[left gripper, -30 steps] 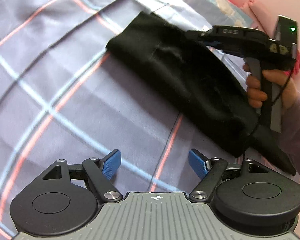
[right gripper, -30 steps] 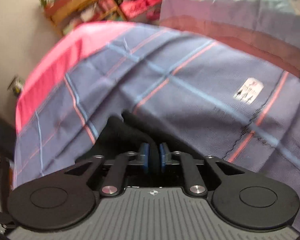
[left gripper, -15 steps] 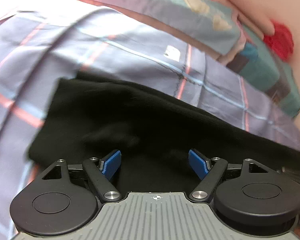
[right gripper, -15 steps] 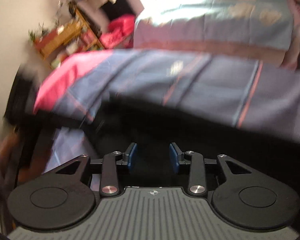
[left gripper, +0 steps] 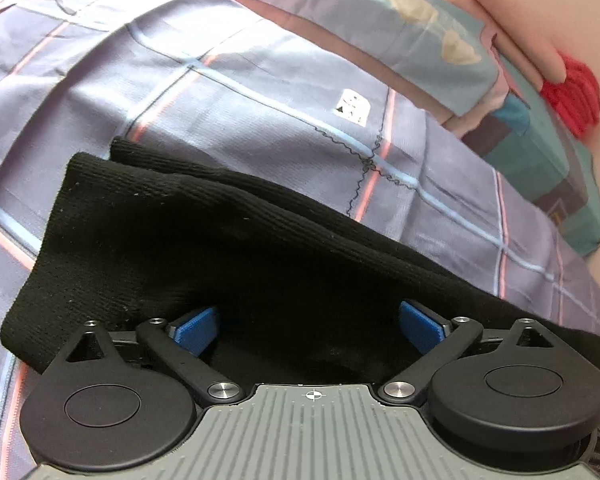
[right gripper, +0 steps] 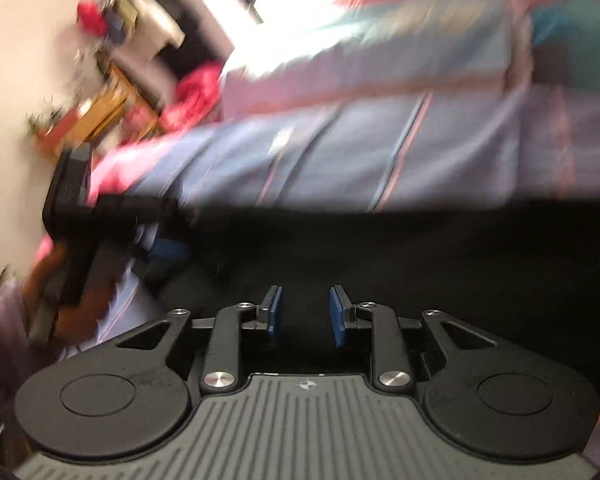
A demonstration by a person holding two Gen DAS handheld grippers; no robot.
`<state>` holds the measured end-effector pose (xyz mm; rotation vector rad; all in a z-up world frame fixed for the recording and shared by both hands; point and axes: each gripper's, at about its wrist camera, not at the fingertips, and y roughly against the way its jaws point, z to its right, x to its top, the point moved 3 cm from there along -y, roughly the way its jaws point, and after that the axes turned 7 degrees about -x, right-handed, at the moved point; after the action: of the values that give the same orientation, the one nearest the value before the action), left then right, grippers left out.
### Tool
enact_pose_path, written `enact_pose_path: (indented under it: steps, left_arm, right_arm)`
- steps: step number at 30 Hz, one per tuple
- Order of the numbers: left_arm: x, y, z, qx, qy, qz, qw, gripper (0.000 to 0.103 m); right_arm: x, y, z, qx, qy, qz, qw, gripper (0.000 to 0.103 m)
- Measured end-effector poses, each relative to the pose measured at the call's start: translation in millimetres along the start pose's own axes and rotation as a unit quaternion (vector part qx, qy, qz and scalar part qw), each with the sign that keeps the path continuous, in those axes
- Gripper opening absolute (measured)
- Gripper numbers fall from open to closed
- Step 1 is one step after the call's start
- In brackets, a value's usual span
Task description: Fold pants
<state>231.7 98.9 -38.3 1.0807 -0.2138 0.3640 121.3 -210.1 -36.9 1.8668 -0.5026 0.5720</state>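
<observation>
The left gripper [left gripper: 308,326] gapes wide over ribbed black knit pants [left gripper: 220,248] lying folded on a checked bedsheet [left gripper: 220,92]. The right gripper [right gripper: 306,316] is partly open, holding nothing. Farther back, a small white label [left gripper: 352,107] is unreadable; pillows [left gripper: 440,40] line the far edge.

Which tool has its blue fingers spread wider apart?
The left tool. Its blue fingers stand far apart over the black knitted pants; the right tool shows only a narrow gap.
</observation>
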Motion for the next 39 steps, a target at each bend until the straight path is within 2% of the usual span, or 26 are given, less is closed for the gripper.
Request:
enact_pose_path:
  steps: [1, 3, 4, 5, 6, 8, 13, 14, 16, 17, 18, 19, 20, 21, 23, 25, 26, 27, 28, 30, 31, 33, 35, 37, 38, 39]
  left_arm:
    - [-0.4, -1.3, 2.9, 0.008, -0.007, -0.004, 0.9999, 0.103]
    - [-1.8, -3.7, 6.8, 0.02, -0.022, -0.008, 0.9995, 0.103]
    - [-2.6, -4.3, 8.1, 0.023, -0.028, -0.009, 0.9993, 0.103]
    - [-3.7, -5.4, 8.9, 0.024, -0.03, -0.008, 0.9992, 0.103]
    - [-4.6, -6.8, 10.3, 0.029, -0.031, -0.006, 0.9991, 0.103]
    - [-6.4, -8.8, 13.8, 0.043, -0.038, -0.003, 0.9984, 0.103]
    - [-14.6, -11.8, 20.5, 0.067, -0.068, 0.004, 0.9955, 0.103]
    - [-15.7, -11.4, 20.8, 0.069, -0.071, 0.007, 0.9951, 0.103]
    - [-16.2, -11.2, 20.0, 0.069, -0.073, 0.01, 0.9949, 0.103]
    - [-16.2, -11.1, 19.4, 0.068, -0.073, 0.011, 0.9949, 0.103]
    - [-16.1, -11.2, 19.1, 0.068, -0.074, 0.011, 0.9949, 0.103]
    - [-16.3, -11.4, 19.1, 0.068, -0.075, 0.011, 0.9948, 0.103]
    - [-16.3, -11.4, 18.9, 0.067, -0.074, 0.011, 0.9949, 0.103]
    - [-16.4, -11.3, 19.1, 0.067, -0.075, 0.01, 0.9949, 0.103]
    - [-17.1, -11.7, 20.1, 0.068, -0.079, 0.01, 0.9945, 0.103]
    - [-17.1, -11.8, 20.3, 0.069, -0.079, 0.011, 0.9944, 0.103]
    - [-17.2, -11.7, 20.3, 0.069, -0.079, 0.011, 0.9944, 0.103]
    - [-17.3, -11.9, 20.5, 0.069, -0.079, 0.012, 0.9944, 0.103]
    - [-17.5, -12.0, 20.6, 0.07, -0.079, 0.012, 0.9943, 0.103]
    - [-18.3, -12.3, 21.0, 0.071, -0.082, 0.013, 0.9941, 0.103]
    - [-18.6, -12.4, 21.1, 0.071, -0.083, 0.014, 0.9939, 0.103]
    - [-18.6, -12.2, 20.7, 0.07, -0.084, 0.014, 0.9939, 0.103]
    - [-19.1, -12.1, 20.4, 0.07, -0.084, 0.016, 0.9939, 0.103]
    - [-20.3, -12.6, 21.1, 0.073, -0.085, 0.02, 0.9935, 0.103]
    - [-20.7, -12.8, 21.7, 0.076, -0.085, 0.021, 0.9933, 0.103]
    - [-20.6, -12.8, 21.9, 0.077, -0.083, 0.021, 0.9933, 0.103]
  right_arm:
    - [1.0, 3.9, 7.4, -0.032, -0.014, 0.018, 0.999, 0.001]
    - [1.2, 21.8, 16.0, -0.002, -0.059, 0.053, 0.997, 0.015]
    - [-3.9, 29.1, 10.5, 0.036, -0.043, 0.047, 0.997, 0.019]
    - [-11.5, 32.3, 3.3, 0.069, -0.023, 0.027, 0.997, 0.034]
    - [-22.4, 31.9, -6.1, 0.103, -0.005, -0.001, 0.995, 0.042]
    - [-38.7, 26.7, -22.8, 0.133, 0.018, -0.022, 0.991, 0.042]
    - [-25.5, -14.9, -37.6, 0.123, 0.036, -0.002, 0.992, 0.042]
    - [-21.3, -15.9, -37.3, 0.129, 0.027, 0.006, 0.991, 0.041]
    - [-8.8, -16.6, -19.6, 0.147, -0.044, 0.04, 0.987, 0.042]
    - [-5.8, -19.3, -12.0, 0.163, -0.086, 0.045, 0.982, 0.046]
    - [-7.2, -25.0, -8.2, 0.196, -0.122, 0.029, 0.973, 0.047]
    - [-12.8, -33.0, -13.1, 0.241, -0.12, -0.018, 0.963, 0.048]
    - [-21.1, -40.8, -22.3, 0.278, -0.093, -0.082, 0.953, 0.054]
    - [-26.5, -40.5, -26.7, 0.286, -0.065, -0.098, 0.951, 0.055]
    - [-23.1, -33.2, -24.5, 0.256, -0.029, -0.063, 0.964, 0.053]
    - [-8.4, -38.3, 1.8, 0.236, -0.121, -0.025, 0.964, 0.055]
    - [-4.1, -43.3, 14.1, 0.229, -0.169, -0.008, 0.958, 0.051]
    - [-3.1, -47.7, 15.6, 0.23, -0.183, -0.013, 0.956, 0.048]
    - [-3.3, -48.6, 8.8, 0.231, -0.162, -0.02, 0.959, 0.049]
    - [-9.9, -36.9, -21.0, 0.232, -0.029, -0.058, 0.971, 0.058]
    - [-12.4, -22.4, -27.5, 0.219, 0.017, -0.045, 0.975, 0.058]
    - [-7.8, 3.0, -23.8, 0.209, 0.045, -0.049, 0.976, 0.06]
    - [1.8, 22.2, -7.2, 0.215, -0.001, 0.003, 0.977, 0.063]
    - [8.2, 29.5, 23.8, 0.216, -0.088, 0.06, 0.971, 0.078]
    - [10.9, 24.3, 39.2, 0.194, -0.122, 0.068, 0.971, 0.08]
    - [11.5, 15.9, 54.9, 0.165, -0.139, 0.064, 0.974, 0.072]
